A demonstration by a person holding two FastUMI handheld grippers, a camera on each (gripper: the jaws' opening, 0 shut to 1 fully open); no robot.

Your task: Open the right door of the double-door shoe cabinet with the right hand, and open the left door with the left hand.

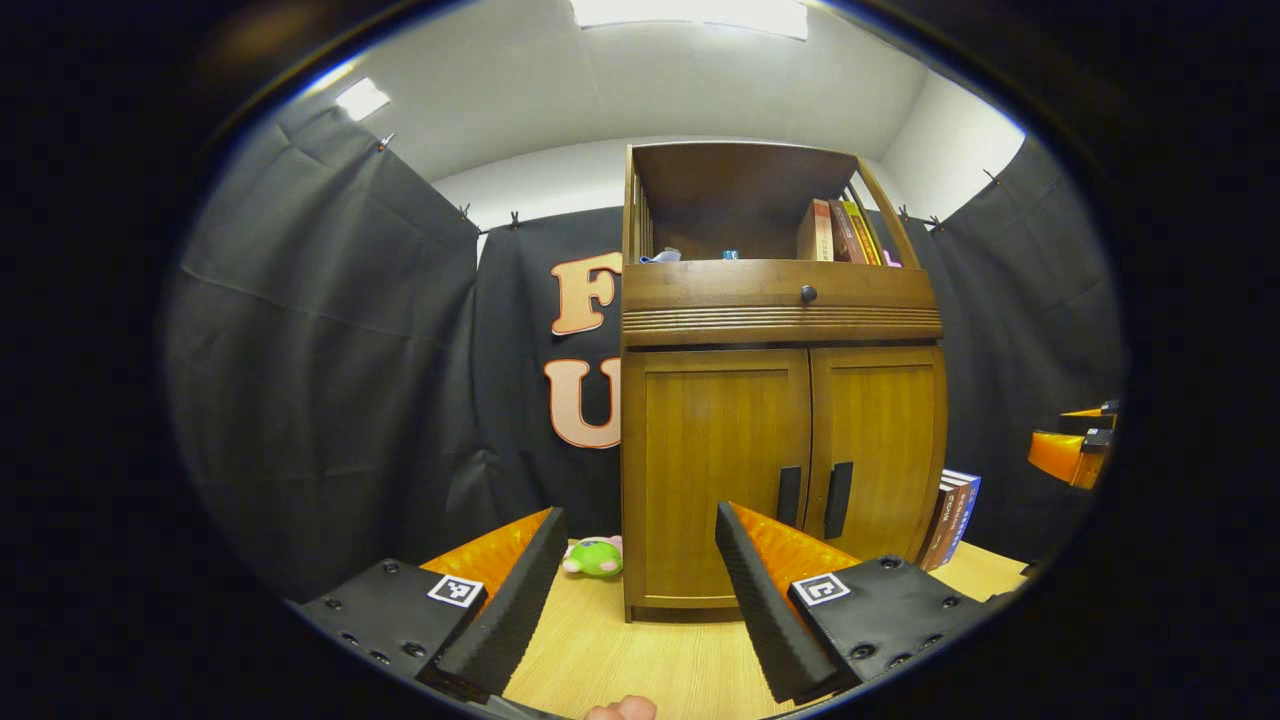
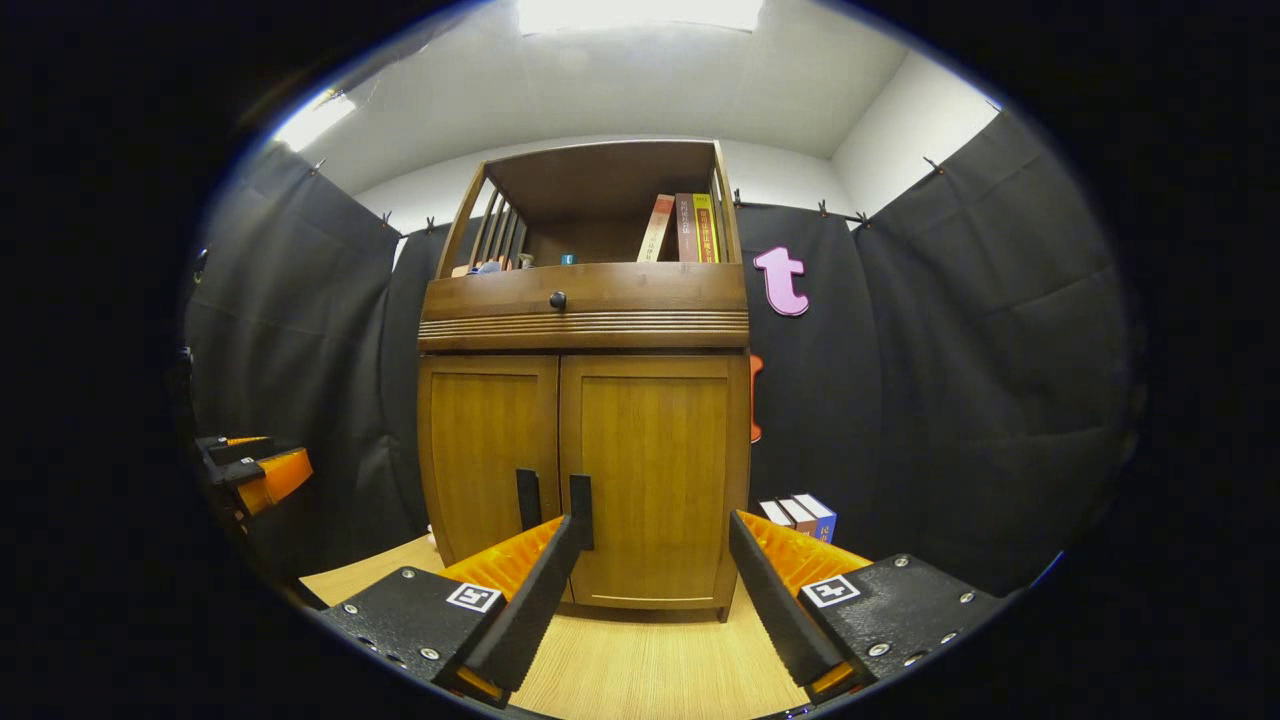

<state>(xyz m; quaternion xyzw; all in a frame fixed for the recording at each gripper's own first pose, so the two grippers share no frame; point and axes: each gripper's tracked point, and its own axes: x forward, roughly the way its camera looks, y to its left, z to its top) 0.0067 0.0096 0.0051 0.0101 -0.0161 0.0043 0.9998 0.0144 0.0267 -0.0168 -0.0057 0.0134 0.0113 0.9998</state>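
Nothing of the task is done yet, judging by how things lie: the shoe cabinet stands on the wooden floor with both doors flat and flush in their frame. Its left door and right door meet at the middle, where two dark upright handles sit side by side, the left handle just beside the right handle. The left gripper is held in front of the cabinet and a little to its left, fingers spread wide with nothing between them, well short of the doors. The right gripper is held in front of the cabinet's right door, its fingers likewise apart and empty; in the right gripper view one finger overlaps the foot of the right handle, but this looks like a matter of sightline and not of touch, though the fisheye makes the gap hard to judge. Above the doors is a drawer with a round knob, and above that an open shelf with books. More books lean against the cabinet's right side, and a green soft toy lies at its left foot. Both steps remain: each gripper has to reach its handle, close on it and swing its door outward, the right door first as the task is worded.
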